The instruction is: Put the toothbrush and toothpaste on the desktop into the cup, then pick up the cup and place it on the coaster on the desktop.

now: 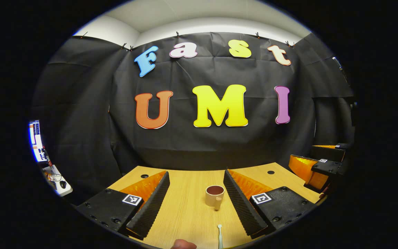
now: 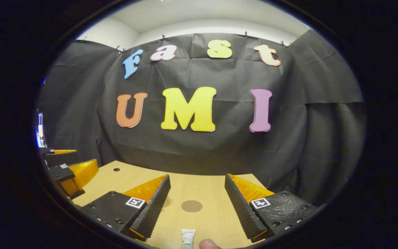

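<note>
In the left gripper view a beige cup [image 1: 215,196] with a dark inside stands upright on the wooden desktop [image 1: 188,211], handle toward me, framed by my open left gripper [image 1: 196,204]. A white toothbrush [image 1: 219,236] lies nearer, at the bottom edge. In the right gripper view my right gripper [image 2: 196,204] is open above the desk, with a round brown coaster [image 2: 191,206] flat between its fingers farther off. A white toothpaste tube [image 2: 188,238] lies at the bottom edge. Nothing is held by either gripper.
The right gripper [image 1: 318,166] shows at the right of the left gripper view; the left gripper [image 2: 69,171] shows at the left of the right gripper view. A fingertip [image 1: 183,245] pokes in at the bottom. Cable holes [image 1: 271,172] mark the desk's far side.
</note>
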`<action>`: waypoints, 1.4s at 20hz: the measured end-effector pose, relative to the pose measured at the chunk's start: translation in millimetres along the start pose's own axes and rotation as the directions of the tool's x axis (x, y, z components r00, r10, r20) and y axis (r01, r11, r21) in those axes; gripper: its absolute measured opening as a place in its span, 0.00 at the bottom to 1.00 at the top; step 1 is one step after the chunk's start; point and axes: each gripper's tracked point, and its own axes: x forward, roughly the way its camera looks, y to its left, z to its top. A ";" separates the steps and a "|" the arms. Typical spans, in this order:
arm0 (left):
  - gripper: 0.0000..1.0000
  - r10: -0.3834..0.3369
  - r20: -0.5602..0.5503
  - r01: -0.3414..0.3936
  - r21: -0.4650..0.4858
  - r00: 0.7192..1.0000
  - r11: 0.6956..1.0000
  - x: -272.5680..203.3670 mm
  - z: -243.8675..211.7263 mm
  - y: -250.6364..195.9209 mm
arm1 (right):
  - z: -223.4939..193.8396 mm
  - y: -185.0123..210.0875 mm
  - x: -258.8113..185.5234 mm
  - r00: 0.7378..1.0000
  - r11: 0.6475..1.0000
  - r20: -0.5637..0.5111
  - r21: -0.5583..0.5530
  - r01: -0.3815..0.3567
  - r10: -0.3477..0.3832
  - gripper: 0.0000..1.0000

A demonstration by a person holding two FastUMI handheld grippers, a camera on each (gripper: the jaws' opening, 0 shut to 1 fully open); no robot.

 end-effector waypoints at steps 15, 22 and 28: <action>1.00 -0.068 -0.365 0.074 0.002 0.929 0.997 14.4 -203.6 -71.2 | -125.3 -57.4 -6.9 0.966 0.995 -0.248 -0.079 0.059 -0.077 0.95; 0.99 -0.057 -0.465 0.063 -0.003 0.884 0.998 16.4 -271.1 -70.1 | -161.8 -61.6 -8.4 0.939 0.995 -0.337 -0.089 0.047 -0.075 0.98; 0.82 -0.054 -0.521 0.068 0.008 0.852 0.998 7.9 -296.8 -72.2 | -174.6 -63.3 -15.6 0.928 0.996 -0.364 -0.071 0.056 -0.078 0.95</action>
